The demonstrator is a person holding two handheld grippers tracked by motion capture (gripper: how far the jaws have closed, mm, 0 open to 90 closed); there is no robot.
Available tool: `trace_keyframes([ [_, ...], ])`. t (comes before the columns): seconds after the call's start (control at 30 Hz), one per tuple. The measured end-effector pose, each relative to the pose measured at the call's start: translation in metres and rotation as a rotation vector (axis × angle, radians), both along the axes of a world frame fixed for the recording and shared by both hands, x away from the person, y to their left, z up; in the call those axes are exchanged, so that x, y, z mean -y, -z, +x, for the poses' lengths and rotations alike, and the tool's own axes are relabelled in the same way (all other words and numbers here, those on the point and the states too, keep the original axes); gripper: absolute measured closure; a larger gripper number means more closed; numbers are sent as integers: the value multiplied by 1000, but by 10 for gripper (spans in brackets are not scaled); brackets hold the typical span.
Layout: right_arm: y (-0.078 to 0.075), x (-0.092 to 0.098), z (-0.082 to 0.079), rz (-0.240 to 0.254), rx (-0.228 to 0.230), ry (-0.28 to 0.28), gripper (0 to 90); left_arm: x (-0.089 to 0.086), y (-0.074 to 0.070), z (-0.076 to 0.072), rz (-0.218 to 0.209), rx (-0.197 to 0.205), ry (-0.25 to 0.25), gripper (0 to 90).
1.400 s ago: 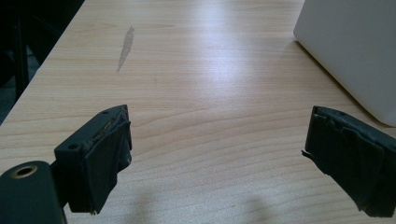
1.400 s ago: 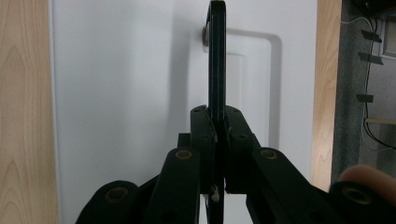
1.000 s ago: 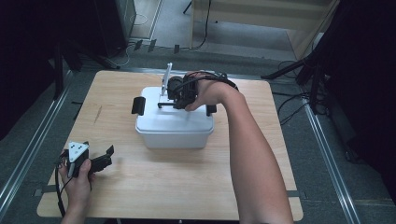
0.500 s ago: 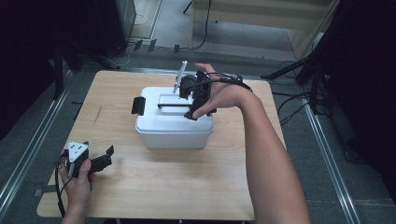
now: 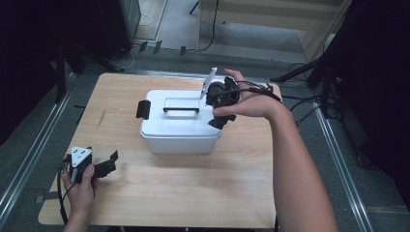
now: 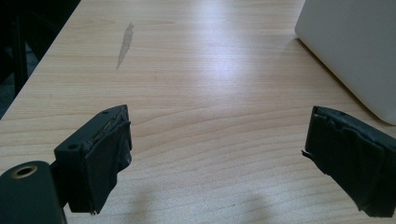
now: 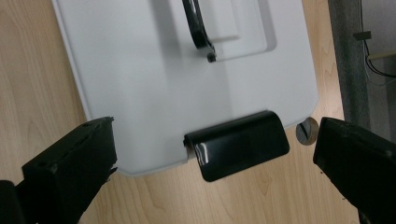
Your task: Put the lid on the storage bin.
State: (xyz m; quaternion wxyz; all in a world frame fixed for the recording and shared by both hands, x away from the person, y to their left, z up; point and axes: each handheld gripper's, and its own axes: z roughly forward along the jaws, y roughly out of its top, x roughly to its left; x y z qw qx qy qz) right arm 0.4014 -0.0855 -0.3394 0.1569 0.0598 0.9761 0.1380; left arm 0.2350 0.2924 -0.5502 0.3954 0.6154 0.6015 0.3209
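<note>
A white lidded box (image 5: 179, 128) stands mid-table with a black handle (image 5: 181, 109) lying flat in its lid and a black latch (image 5: 143, 109) at its left end. My right gripper (image 5: 216, 107) hovers over the box's right end, pointing down. Its jaws have just been opening and stand wide, gripping nothing. In the right gripper view (image 7: 217, 135) the right-end latch (image 7: 236, 149) lies below the gap, and the handle (image 7: 198, 28) is farther up. My left gripper (image 5: 110, 163) rests low at the table's near left, open and empty (image 6: 217, 135), with the box's corner (image 6: 355, 46) ahead.
The wooden table (image 5: 193, 188) has bare room in front of the box and to its left. A small round plug (image 7: 307, 131) sits in the tabletop beside the box's right end. Metal rails and cables run along the floor around the table.
My right gripper has moved from over the lid's handle to the box's right end, and its jaws have spread wide. The left gripper has stayed where it was.
</note>
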Motion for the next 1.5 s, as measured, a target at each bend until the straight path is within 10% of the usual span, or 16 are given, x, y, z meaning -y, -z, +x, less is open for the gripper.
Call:
trace_keyframes([
  [1.5,34,101,-33,26,-37,139,0,1,0,1,9,1,-1,81],
])
